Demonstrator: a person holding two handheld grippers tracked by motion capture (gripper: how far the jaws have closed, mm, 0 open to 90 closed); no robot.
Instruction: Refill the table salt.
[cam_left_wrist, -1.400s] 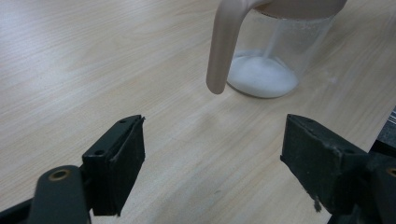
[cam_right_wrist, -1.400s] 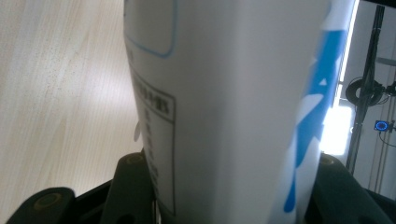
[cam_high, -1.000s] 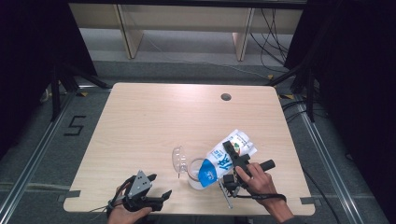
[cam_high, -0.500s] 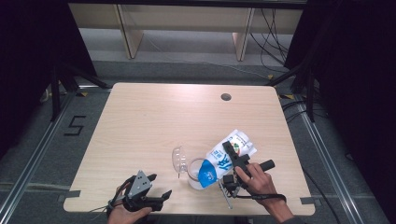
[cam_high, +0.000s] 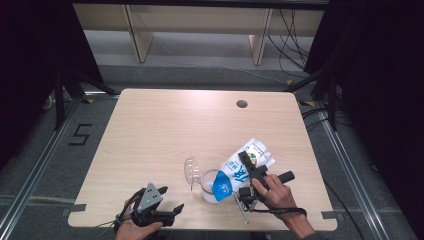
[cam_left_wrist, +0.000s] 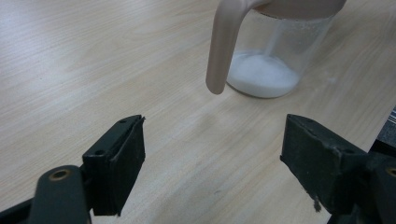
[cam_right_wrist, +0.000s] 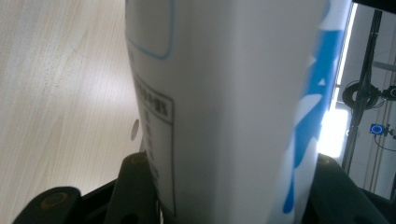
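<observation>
A: Why is the bag (cam_high: 243, 165) tipped over like that?

B: The right gripper (cam_high: 248, 172) has its fingers (cam_right_wrist: 133, 186) clamped on the bag's sides, mouth down over the glass jug (cam_high: 207, 184), apparently to pour powder in.

A: And the left gripper (cam_high: 162, 212)?

B: Fingers (cam_left_wrist: 116, 163) apart, gripping nothing; the jug stands just ahead of them on the counter (cam_high: 165, 125).

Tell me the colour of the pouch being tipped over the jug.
White with blue patches, seen best in the high view: pouch.
</observation>
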